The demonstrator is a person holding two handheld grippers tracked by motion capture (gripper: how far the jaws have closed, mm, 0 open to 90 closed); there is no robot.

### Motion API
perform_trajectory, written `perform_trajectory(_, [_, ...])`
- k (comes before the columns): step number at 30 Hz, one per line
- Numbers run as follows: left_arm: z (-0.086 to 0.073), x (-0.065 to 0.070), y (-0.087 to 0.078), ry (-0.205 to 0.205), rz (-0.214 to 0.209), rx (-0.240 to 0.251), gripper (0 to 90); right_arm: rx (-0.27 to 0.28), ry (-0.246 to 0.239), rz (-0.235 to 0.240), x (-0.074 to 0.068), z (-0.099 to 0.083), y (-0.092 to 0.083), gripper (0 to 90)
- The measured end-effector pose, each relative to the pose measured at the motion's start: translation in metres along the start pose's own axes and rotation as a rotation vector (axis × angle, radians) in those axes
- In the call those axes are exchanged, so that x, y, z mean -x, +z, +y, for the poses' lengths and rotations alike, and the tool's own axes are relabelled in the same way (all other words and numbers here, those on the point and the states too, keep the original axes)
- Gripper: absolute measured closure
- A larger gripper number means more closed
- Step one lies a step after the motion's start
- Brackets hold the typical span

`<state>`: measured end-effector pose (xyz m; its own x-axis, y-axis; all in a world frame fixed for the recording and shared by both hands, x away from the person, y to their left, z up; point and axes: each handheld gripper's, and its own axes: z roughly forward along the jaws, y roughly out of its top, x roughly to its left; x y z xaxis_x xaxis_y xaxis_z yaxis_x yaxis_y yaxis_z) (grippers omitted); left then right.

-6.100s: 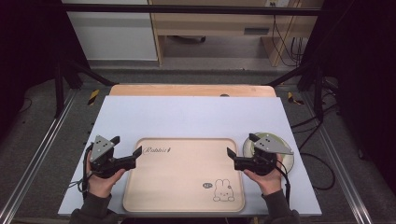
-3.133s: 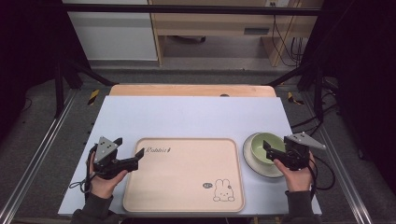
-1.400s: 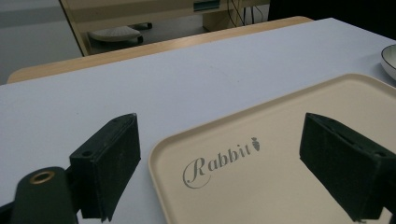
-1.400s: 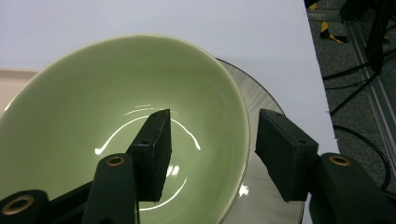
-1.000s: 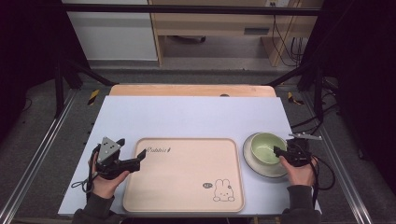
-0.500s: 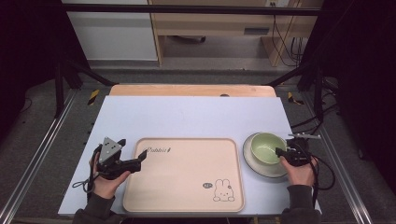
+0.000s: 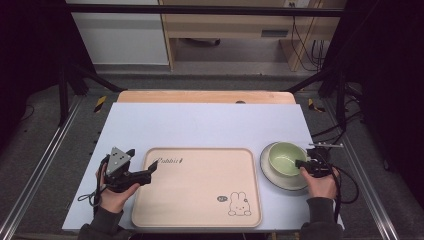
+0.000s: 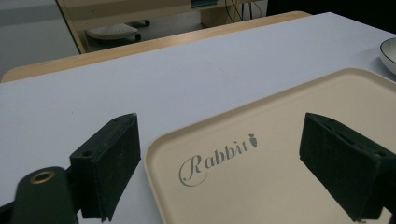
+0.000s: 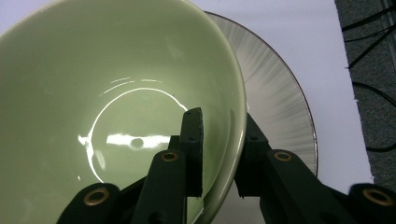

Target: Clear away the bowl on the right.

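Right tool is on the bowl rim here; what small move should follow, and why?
Probably a short lift of the green bowl off the plate: the right tool is shut on its rim, one jaw inside and one outside, and the tray beside it lies bare.

Bright table, dark surroundings, bowl (image 9: 116, 121) glare.

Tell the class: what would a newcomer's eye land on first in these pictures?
Probably the green bowl on a pale plate at the table's right, its rim pinched by the right gripper. Next, the beige rabbit tray at centre front, with the left gripper open over its near-left corner.
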<state>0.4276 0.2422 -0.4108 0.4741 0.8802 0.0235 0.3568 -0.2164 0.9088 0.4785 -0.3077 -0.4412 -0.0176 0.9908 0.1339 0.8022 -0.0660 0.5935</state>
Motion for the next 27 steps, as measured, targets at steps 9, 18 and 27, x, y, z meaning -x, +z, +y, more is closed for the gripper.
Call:
perform_trajectory(9, [-0.0001,-0.0001,0.0003,-0.002,0.0,0.0,12.1,-0.018,0.013,0.005,0.0023,0.0006,0.0042,77.4])
perform_trajectory(18, [-0.0001,0.0,0.0003,-0.001,0.002,0.001,12.2,-0.025,0.049,0.015,0.0041,0.0015,0.004,80.7])
perform_trajectory(27, [0.0001,-0.0005,-0.0001,-0.006,0.003,0.006,12.2,-0.017,0.09,0.033,0.0048,0.0016,0.0035,83.0])
